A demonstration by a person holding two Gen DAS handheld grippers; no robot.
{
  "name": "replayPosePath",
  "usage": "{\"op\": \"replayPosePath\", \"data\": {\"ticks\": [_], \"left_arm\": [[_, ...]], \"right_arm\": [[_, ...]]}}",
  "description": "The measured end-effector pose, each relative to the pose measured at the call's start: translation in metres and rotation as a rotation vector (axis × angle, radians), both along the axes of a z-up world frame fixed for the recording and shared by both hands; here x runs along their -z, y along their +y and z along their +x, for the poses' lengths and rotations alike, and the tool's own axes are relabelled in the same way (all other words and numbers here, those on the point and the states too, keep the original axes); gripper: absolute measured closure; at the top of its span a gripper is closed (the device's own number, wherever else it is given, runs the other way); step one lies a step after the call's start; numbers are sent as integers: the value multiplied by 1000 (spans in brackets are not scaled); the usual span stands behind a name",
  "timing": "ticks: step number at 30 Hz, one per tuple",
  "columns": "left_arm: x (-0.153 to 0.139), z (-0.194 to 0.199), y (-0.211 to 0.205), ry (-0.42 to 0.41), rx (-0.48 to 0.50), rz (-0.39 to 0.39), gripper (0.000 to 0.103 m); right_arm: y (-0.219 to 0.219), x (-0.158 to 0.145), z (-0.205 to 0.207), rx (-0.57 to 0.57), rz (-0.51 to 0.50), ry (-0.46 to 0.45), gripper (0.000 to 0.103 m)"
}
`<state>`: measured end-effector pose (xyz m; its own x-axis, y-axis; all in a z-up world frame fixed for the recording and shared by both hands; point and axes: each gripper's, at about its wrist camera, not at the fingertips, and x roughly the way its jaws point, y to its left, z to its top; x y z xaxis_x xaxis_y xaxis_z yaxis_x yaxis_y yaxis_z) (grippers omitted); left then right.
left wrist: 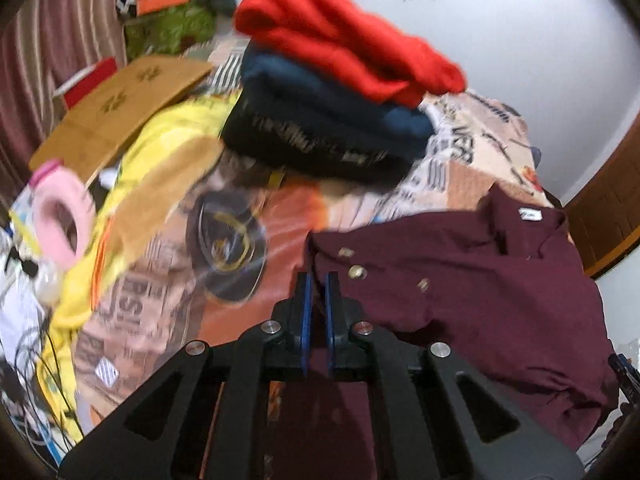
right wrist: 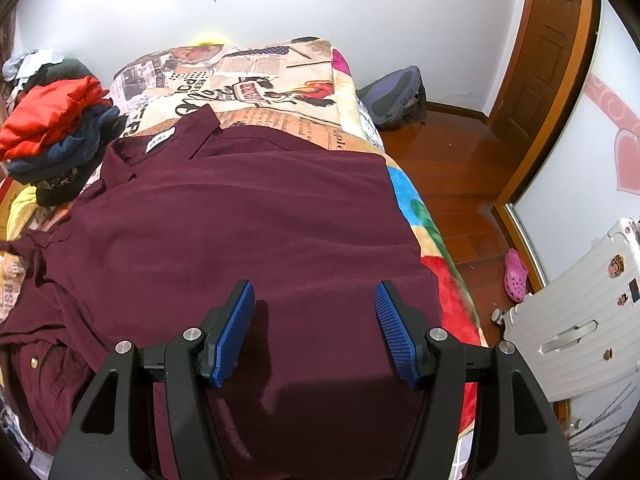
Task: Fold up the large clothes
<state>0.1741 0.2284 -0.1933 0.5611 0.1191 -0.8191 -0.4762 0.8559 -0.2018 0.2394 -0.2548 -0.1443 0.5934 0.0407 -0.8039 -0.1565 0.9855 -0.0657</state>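
- On a bed [right wrist: 280, 76] spread with a newspaper-print blanket, a maroon shirt [right wrist: 248, 220] lies flat, collar toward the far wall, its white neck label [right wrist: 161, 141] facing up.
- My right gripper [right wrist: 314, 328] hangs over the shirt's near half, blue pads [right wrist: 394, 332] spread wide apart with bare maroon cloth between them and nothing held.
- My left gripper [left wrist: 316, 304] sits at the shirt's [left wrist: 480, 300] buttoned edge, jaws drawn nearly together; a strip of maroon fabric runs up between the blue pads [left wrist: 306, 312], pinched there.
- Gold-coloured buttons [left wrist: 356, 271] dot the fabric just beside my left fingertips.
- The left view is smeared with blur, so finer detail at that edge is hard to read.
- Behind the shirt, toward the left side of the bed, stands a stack of folded clothes [left wrist: 332, 120]: a red garment [left wrist: 344, 36] on top, dark blue and black ones beneath. The shirt lies just beside it, apart from it.
- Farther left, a yellow cloth [left wrist: 168, 136], a brown cardboard piece [left wrist: 120, 100] and a pink ring-shaped object [left wrist: 64, 212] crowd the bed.
- To the right, on the wooden floor [right wrist: 452, 168], a dark backpack [right wrist: 396, 96] rests against the wall, a pink clog [right wrist: 515, 274] lies near a white suitcase [right wrist: 580, 320], and a wooden door [right wrist: 556, 60] stands beyond.
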Motion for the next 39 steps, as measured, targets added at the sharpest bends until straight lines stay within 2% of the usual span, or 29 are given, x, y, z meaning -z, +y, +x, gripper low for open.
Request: {"op": "replayPosePath", "data": {"ticks": [3,5,7,8,10,14,19,22,24,29,32,35,39], "left_arm": [[8,-11,2,22,-18,-17,91],[11,-16,4,26,-50,-39,79],[11,-20,3,15,-80,-71,60],[10,-24,2,4,-89,-92,59],[5,-27,-1,-3,-96,-103,57],[-9,-30,-8,-25,-104,-58,55],[-27,-30,-12,-94,-84,-105,46],[-25,-26,-15,-118,-67,-174,41],[-16,-19,-19,-96,-52,-220,41],[26,-8,-31,-13,-28,-421,41],[44,-2,-42,23,-9,-498,41],[56,4,-46,27,-8,-591,41],[58,18,-45,13,-36,-584,41]], "right_arm": [[1,1,0,7,5,3,44],[1,1,0,10,9,4,44],[2,1,0,12,14,4,44],[2,1,1,13,15,3,44],[3,0,1,13,14,0,44],[5,-1,1,12,6,-8,44],[3,-1,2,23,10,-17,44],[1,0,2,33,21,-16,44],[0,1,2,39,22,-14,44],[-5,0,-3,52,0,-20,44],[-10,0,-6,62,-4,-21,44],[-17,0,-8,80,-11,-20,44],[-25,-4,-16,81,4,-24,44]]}}
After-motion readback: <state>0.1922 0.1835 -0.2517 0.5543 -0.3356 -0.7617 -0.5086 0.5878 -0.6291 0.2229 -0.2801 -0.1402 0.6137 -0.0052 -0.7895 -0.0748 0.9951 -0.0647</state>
